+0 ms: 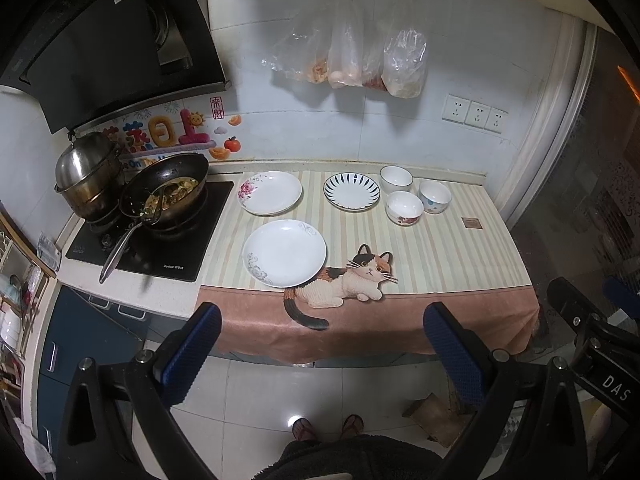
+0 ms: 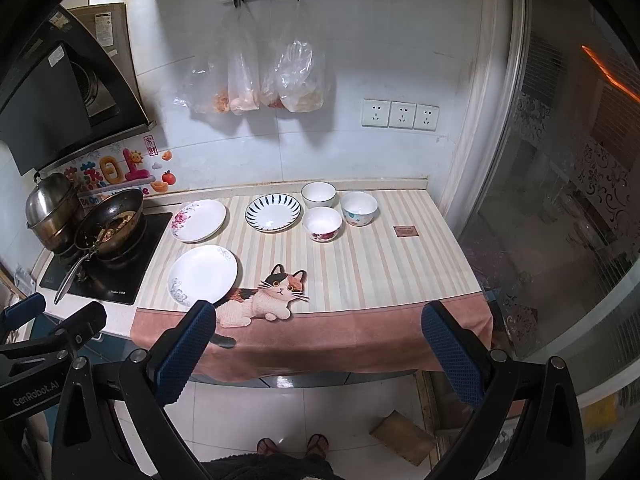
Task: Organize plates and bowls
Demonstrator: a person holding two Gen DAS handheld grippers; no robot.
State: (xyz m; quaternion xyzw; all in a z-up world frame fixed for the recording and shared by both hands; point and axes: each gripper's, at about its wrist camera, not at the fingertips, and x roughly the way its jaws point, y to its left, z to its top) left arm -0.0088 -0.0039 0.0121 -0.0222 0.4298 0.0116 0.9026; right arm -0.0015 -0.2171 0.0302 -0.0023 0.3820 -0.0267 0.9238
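the tablecloth is cream with pale stripes, a pink border and a calico cat in white, orange and black. left of the cat sits a white plate with grey swirls. behind it, a white plate with pink flowers; beside that, a white dish with dark blue rays.

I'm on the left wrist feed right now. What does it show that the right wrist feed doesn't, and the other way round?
Only the left wrist view shows the wire shelf at the far left and the dark blue cabinet front beneath the stove.

Only the right wrist view shows the labelled appliance above the range hood.

Both show three plates, three bowls, the cat-print cloth, the wok, and open, empty left gripper and right gripper.
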